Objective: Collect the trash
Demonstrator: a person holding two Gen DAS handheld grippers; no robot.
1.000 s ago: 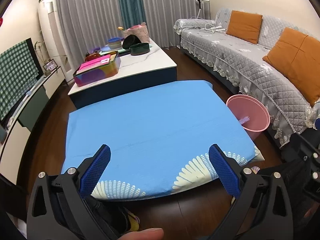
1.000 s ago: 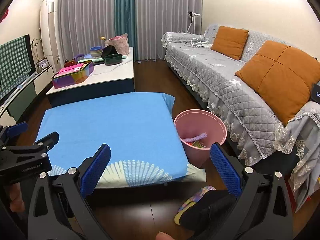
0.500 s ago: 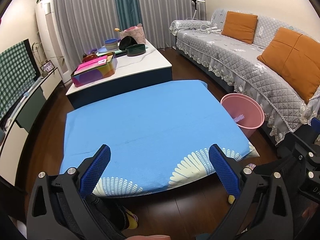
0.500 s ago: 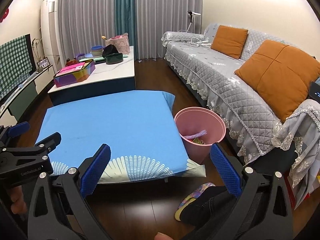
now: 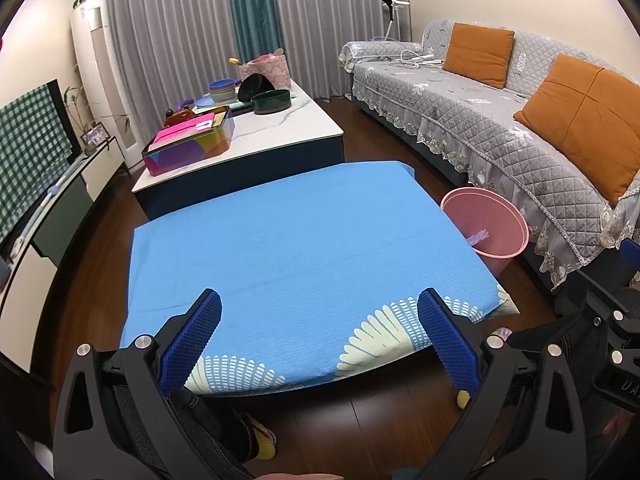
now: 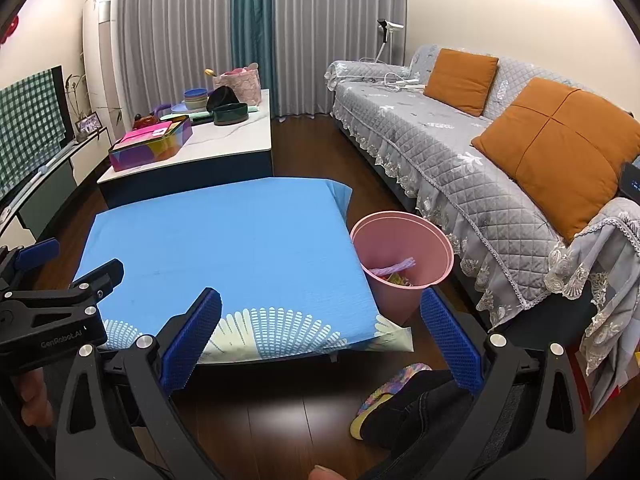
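Observation:
A pink trash bin (image 6: 402, 252) stands on the floor between the blue-covered low table (image 6: 224, 248) and the sofa; it holds a purple wrapper (image 6: 394, 267) and other scraps. The bin also shows in the left wrist view (image 5: 486, 224). My left gripper (image 5: 320, 332) is open and empty, held above the near edge of the blue table (image 5: 304, 240). My right gripper (image 6: 320, 336) is open and empty, near the table's front right corner, short of the bin. The left gripper's body (image 6: 48, 312) shows at the left of the right wrist view.
A white coffee table (image 5: 260, 128) behind holds a colourful box (image 5: 188, 146), bowls and a pink bag. A grey sofa (image 6: 460, 160) with orange cushions runs along the right. A TV cabinet (image 5: 52, 208) lines the left. My slippered feet (image 6: 384, 396) are on the dark wood floor.
Both grippers have drawn back and risen slightly, so the table and bin look a little farther. Both stay open and empty.

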